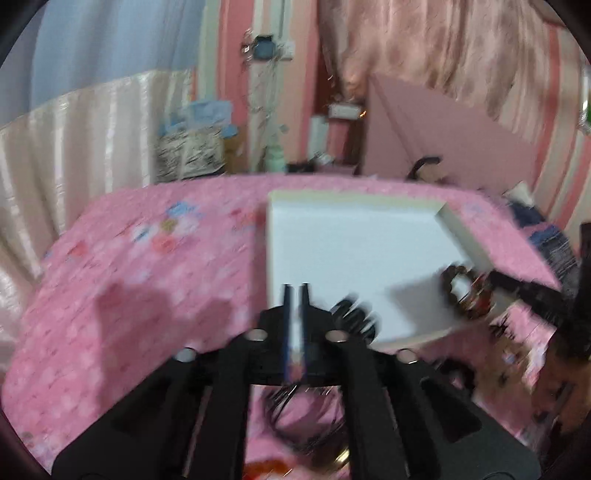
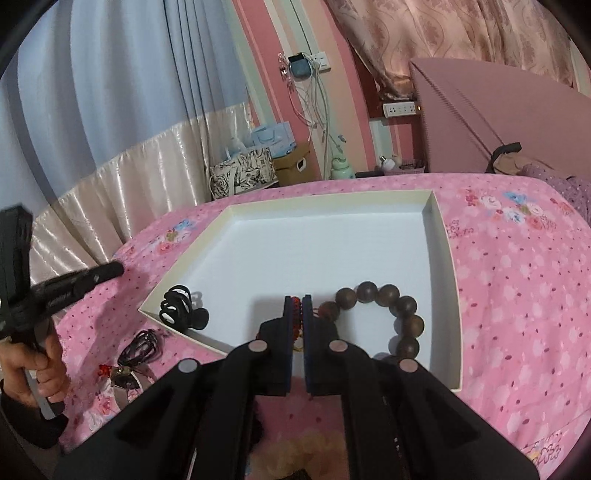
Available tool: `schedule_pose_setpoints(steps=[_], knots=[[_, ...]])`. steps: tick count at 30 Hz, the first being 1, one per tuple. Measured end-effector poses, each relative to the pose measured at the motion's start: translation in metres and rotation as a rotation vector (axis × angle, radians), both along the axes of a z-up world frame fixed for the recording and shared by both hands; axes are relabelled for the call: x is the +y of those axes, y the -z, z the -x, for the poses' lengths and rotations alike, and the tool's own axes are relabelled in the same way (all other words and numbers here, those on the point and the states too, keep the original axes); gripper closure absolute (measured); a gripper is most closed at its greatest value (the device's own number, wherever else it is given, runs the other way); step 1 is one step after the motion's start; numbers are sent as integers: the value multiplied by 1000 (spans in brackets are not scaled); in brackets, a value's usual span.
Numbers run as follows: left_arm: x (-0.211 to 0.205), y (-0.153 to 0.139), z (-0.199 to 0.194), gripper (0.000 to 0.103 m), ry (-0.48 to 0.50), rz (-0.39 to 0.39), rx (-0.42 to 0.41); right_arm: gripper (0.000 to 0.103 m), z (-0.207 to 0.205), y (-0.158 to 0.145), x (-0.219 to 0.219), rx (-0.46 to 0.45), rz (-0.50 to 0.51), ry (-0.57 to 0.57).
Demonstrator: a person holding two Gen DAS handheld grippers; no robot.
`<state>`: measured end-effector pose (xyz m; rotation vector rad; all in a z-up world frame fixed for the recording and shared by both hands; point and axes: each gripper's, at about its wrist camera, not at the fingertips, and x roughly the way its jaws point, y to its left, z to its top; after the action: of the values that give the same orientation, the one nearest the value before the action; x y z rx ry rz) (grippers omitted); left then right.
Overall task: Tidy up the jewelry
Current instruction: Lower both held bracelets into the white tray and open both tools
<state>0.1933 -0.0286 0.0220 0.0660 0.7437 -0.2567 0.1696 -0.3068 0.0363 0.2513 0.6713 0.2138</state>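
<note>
Pink-striped wall, floral curtain, bedspread

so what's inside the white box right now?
Inside the white box: a black hair clip near its left corner and a brown bead bracelet. The right tongs, shut on a red braided piece, cover the floor just behind them.

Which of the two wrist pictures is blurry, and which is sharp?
Left wrist view: motion-smeared, the white box and floral bedspread soft-edged. Right wrist view: sharp, wooden bead bracelet and black hair tie crisp; both bend at the fisheye rim.
</note>
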Motion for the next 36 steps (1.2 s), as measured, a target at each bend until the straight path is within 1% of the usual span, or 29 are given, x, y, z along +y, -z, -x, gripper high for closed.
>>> schedule_pose_setpoints(steps=[1,2,3,4,6,8,9,10,11,12,13,14,15,16,17,19,21,23,26,28,31,34,36], knots=[[2,6,6,57,20,-27,35,100,0,0,-1,-1,2,4],[2,11,10,51,36,-37,58,100,1,-1,-2,-4,1,5],[3,17,15,47,49,-47,86,100,3,-1,-3,-7,-2,6],[4,26,18,47,54,-67,119,100,4,-1,-4,-8,-4,9],[11,39,17,48,27,-88,149,100,5,-3,-5,-14,-7,10],[16,58,11,50,29,-63,217,100,6,-4,-6,-18,-12,12],[16,67,6,63,35,-54,248,100,5,-5,-6,-19,-14,12],[15,71,4,63,42,-37,257,100,6,-5,-6,-19,-18,12],[14,72,3,64,45,-25,245,100,6,-5,-7,-18,-21,12],[13,72,2,79,57,-26,243,100,5,-6,-8,-18,-22,14],[11,70,2,100,71,-12,241,100,5,-6,-9,-20,-25,17],[13,66,4,100,45,-4,220,100,6,-7,-11,-21,-33,18],[16,59,6,101,14,-10,185,100,6,-8,-12,-25,-38,19],[18,49,9,101,12,2,158,100,8,-10,-14,-34,-47,23],[19,33,13,101,31,24,129,99,9,-12,-16,-45,-60,25],[11,6,17,101,55,20,68,100,8,-13,-19,-50,-82,31],[0,-16,12,101,80,52,22,100,7,-14,-21,-53,-88,35],[-19,-30,2,101,85,51,-18,100,8,-16,-21,-68,-97,30],[-45,-27,-12,101,103,95,-19,100,6,-11,-18,-59,-104,21],[-61,-15,-16,101,101,125,-16,100,4,-9,-17,-53,-77,29],[-81,2,-17,101,107,151,-13,100,2,-8,-22,-47,-63,58],[-95,16,-20,100,122,144,6,100,-4,-1,-29,-17,-72,82],[-97,21,-22,100,134,152,40,100,-7,2,-31,-2,-68,94]])
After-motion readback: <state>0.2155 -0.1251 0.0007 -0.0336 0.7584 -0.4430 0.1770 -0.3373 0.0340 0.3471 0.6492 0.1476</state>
